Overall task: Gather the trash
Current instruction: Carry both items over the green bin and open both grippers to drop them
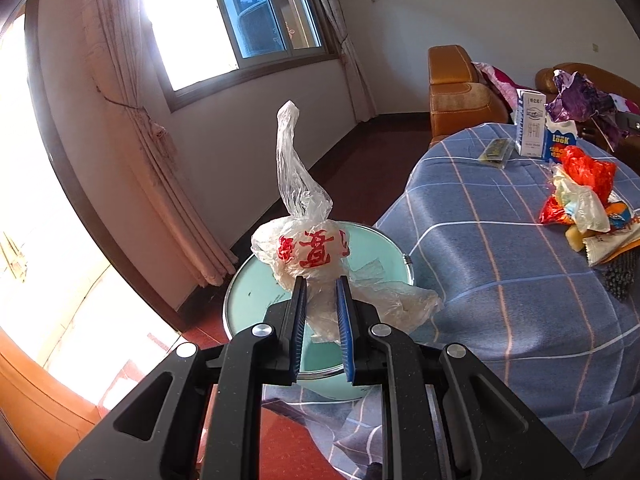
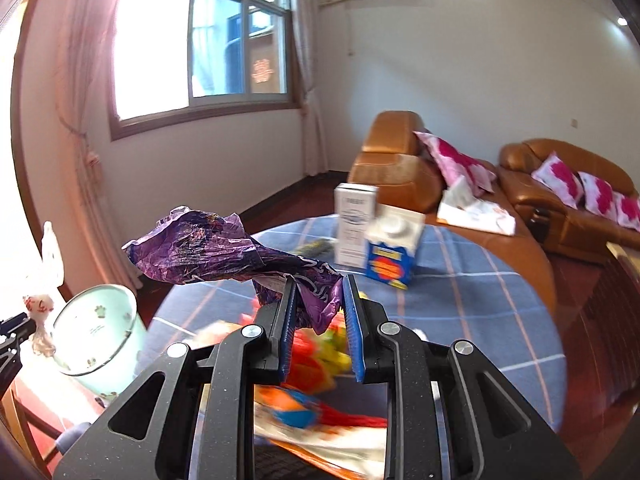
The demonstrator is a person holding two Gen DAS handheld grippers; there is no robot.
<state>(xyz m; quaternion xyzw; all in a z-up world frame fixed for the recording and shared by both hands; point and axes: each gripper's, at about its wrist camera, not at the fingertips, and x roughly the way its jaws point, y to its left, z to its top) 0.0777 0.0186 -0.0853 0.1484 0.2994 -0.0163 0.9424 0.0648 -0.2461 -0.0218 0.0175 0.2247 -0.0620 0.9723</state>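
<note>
colours and patterns across the trash and the room

clear plastic bag (image 1: 308, 256) printed with red characters; crumpled purple wrapper (image 2: 224, 252); pale mint bucket (image 2: 100, 336) with small paw prints; worktop (image 1: 500, 280) under a blue cloth checked in white and pink lines; blue-and-white milk carton (image 1: 530, 124); red plastic bag (image 1: 588, 172); tan leather sofa (image 2: 560, 192) with pink-and-white cushions (image 2: 560, 178); black claws with blue pads (image 1: 344, 320).

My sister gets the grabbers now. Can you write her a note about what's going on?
Left gripper: shut on the clear plastic bag, held above the mint bin.
Right gripper: shut on the purple wrapper, over the table.
Done: two pieces picked up.
Left: drop both in the bin, then collect the wrapper pile, white carton, blue carton and dark packet.
</note>
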